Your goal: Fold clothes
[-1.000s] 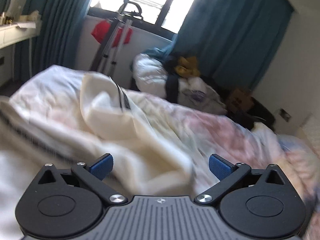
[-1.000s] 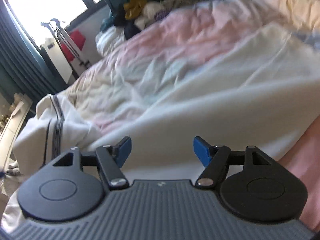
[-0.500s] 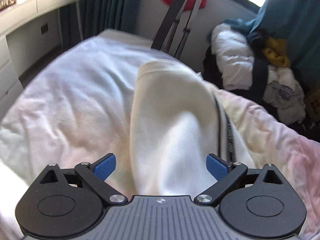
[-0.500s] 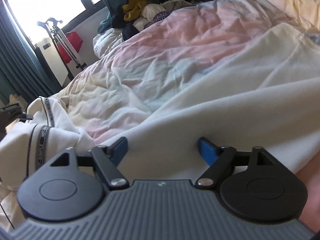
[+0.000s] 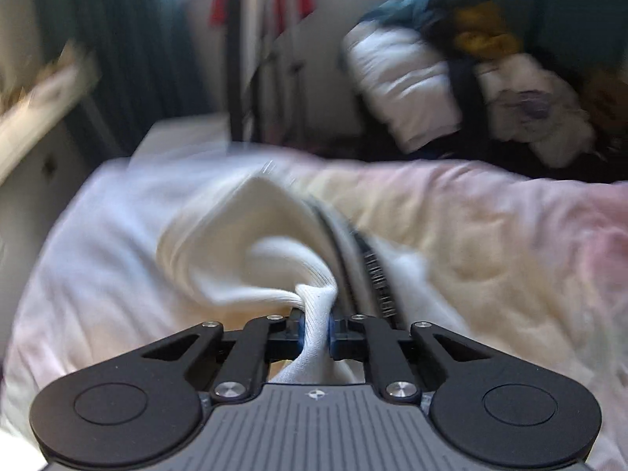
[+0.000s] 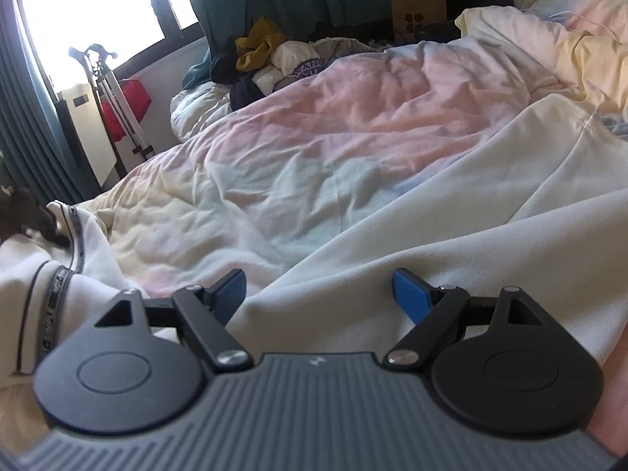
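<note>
While left fingers (image 5: 300, 324) pinch the garment (image 5: 251, 259) stretching away, right fingers (image 6: 410, 294) gape.

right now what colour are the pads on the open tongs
Blue pads on the right tongs, clearest in the right wrist view.

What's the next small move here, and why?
Probably close the right gripper on the cream garment. The left gripper is already shut on a bunched fold of it, while the right one is open, with the fabric lying between its fingers, ungrasped.
</note>
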`<state>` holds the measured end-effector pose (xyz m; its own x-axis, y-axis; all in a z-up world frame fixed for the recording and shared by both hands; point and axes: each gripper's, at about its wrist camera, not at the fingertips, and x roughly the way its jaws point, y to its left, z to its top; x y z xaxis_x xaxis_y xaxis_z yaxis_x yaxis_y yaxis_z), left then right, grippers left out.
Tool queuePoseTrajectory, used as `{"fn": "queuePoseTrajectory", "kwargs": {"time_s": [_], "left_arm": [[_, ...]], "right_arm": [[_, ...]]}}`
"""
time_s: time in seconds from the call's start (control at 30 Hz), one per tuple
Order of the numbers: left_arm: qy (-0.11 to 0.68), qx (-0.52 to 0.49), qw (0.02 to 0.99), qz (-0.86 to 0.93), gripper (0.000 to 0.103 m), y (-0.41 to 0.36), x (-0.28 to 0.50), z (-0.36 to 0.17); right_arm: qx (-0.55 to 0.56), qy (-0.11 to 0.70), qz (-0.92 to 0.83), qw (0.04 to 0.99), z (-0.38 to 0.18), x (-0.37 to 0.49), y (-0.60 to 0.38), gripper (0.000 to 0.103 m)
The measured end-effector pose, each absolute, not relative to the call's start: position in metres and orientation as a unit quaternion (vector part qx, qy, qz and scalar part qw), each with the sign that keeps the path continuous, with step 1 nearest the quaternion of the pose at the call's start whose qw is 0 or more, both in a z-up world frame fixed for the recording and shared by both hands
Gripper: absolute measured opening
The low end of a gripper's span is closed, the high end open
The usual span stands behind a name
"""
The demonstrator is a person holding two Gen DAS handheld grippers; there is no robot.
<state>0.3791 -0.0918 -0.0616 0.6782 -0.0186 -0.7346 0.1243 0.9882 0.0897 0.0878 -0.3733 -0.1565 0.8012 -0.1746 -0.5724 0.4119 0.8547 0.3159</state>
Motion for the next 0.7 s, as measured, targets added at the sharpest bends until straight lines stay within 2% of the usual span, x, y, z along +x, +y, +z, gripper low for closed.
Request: {"fn": "queuePoseTrajectory", "kwargs": {"time_s": [0.1, 0.27, 0.4, 0.5, 0.6, 0.7], "left_arm": [[0.364, 0.063, 0.922, -0.116, 0.010, -0.121, 0.360, -0.011], [0.250, 0.135, 0.925, -0.251, 0.009, -0.206, 0.316, 0.080], [0.159, 0.184, 0.872, -0.424, 0.010, -0.278, 0.272, 0.131], [0.133, 0.200, 0.824, -0.513, 0.010, -0.326, 0.252, 0.149], [0.131, 0.233, 0.790, -0.552, 0.010, -0.378, 0.248, 0.145], [0.135, 0.267, 0.779, -0.551, 0.011, -0.425, 0.254, 0.110]], "right_arm": [[0.221, 0.264, -0.164, 0.924, -0.153, 0.082, -0.376, 0.082], [0.229, 0.237, -0.182, 0.926, -0.142, 0.068, -0.384, 0.083], [0.243, 0.211, -0.215, 0.922, -0.135, 0.057, -0.397, 0.083], [0.263, 0.187, -0.239, 0.916, -0.130, 0.046, -0.410, 0.083], [0.281, 0.171, -0.259, 0.908, -0.130, 0.038, -0.421, 0.083], [0.296, 0.167, -0.274, 0.900, -0.133, 0.035, -0.432, 0.083]]}}
